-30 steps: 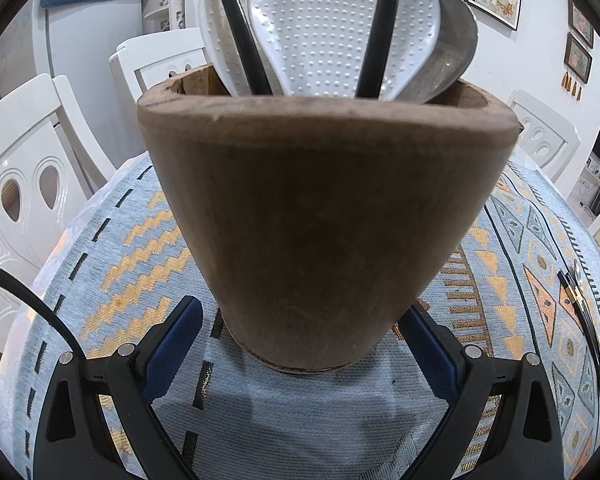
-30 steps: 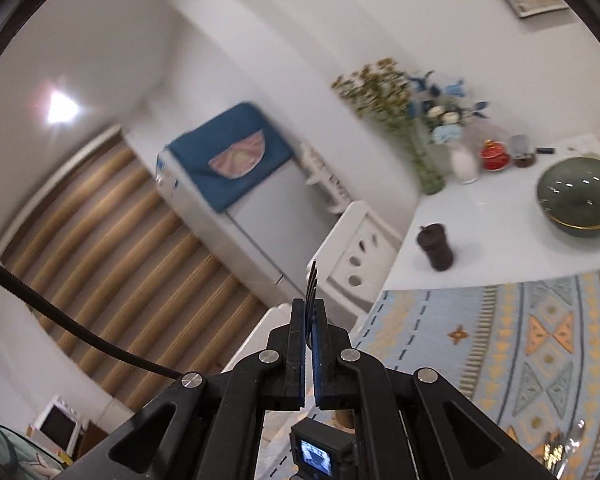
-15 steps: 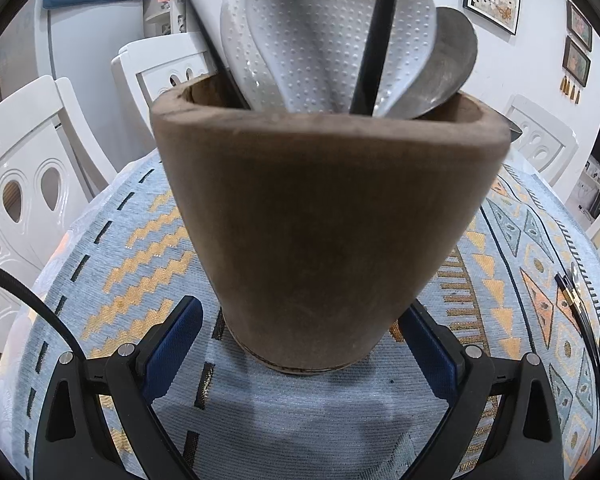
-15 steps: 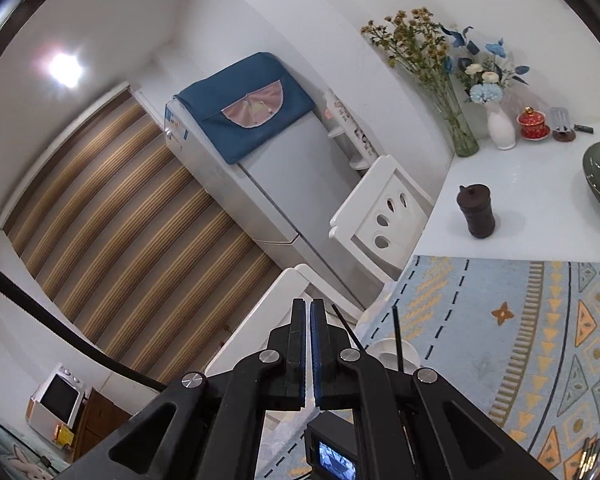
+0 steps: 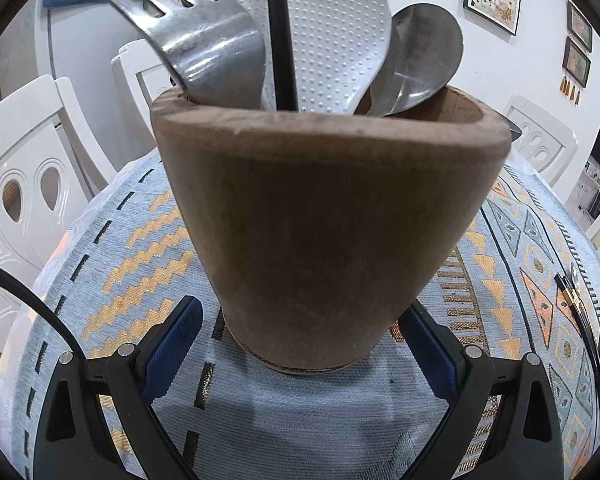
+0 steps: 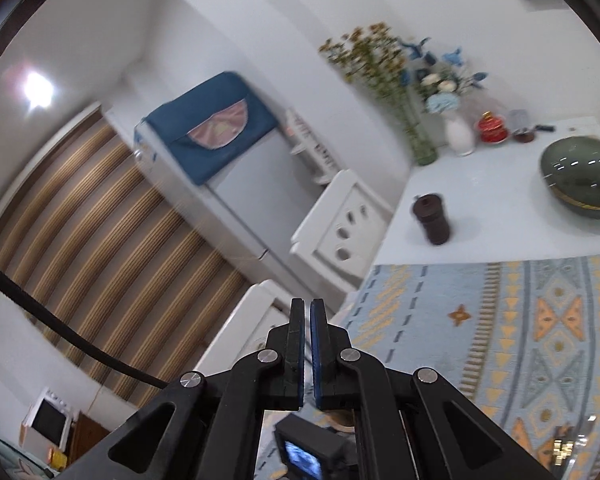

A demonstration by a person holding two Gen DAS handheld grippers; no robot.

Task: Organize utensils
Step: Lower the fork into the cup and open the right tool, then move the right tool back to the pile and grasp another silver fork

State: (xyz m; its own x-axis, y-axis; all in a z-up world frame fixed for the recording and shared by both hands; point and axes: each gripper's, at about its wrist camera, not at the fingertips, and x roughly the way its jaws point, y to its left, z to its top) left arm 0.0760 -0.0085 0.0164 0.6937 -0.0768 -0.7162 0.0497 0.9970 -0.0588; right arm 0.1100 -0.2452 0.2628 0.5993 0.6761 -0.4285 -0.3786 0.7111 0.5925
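wooden holder (image 5: 328,224): upright between spread fingers of left gripper (image 5: 300,344) (not gripped); fork (image 5: 196,36) leans out leftward; right gripper (image 6: 306,360) nearly closed, empty, above.

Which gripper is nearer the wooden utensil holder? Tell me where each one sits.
Left. The left gripper straddles the base of the wooden utensil holder, one finger on each side. The right gripper is raised above the table edge, nearly closed, with no holder in its view.

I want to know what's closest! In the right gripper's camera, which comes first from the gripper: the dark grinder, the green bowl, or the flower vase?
1. Dark grinder, on the white table ahead.
2. Green bowl, far right.
3. Flower vase, by the wall.
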